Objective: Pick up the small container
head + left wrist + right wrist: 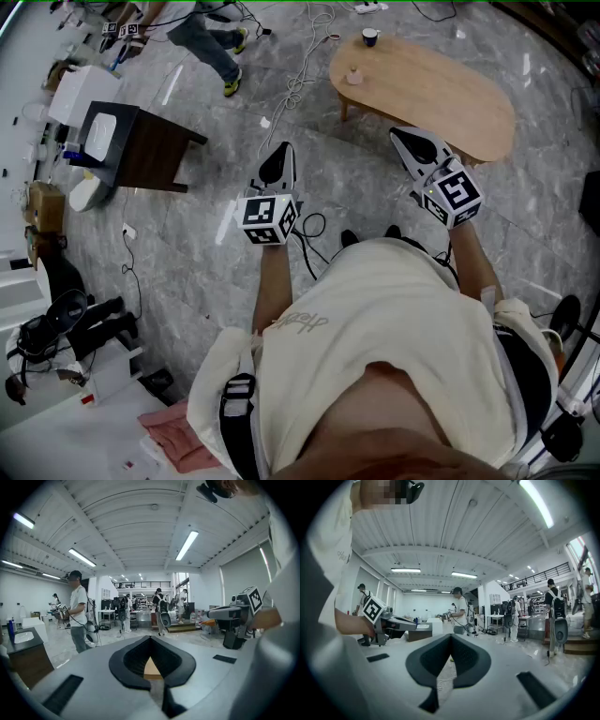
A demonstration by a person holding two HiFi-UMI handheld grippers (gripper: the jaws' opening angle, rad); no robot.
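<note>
Small pale container (353,76) sits on the light wooden oval table (441,94), near its left end. Small dark cup (370,37) stands near it, by the table's far edge. Right gripper (415,147): jaws together, nothing between them, held up just short of the table's near edge, well apart from the container. Left gripper (278,161): jaws together, empty, over the grey marble floor (187,244). Dark wooden cabinet (150,150) stands further left.
</note>
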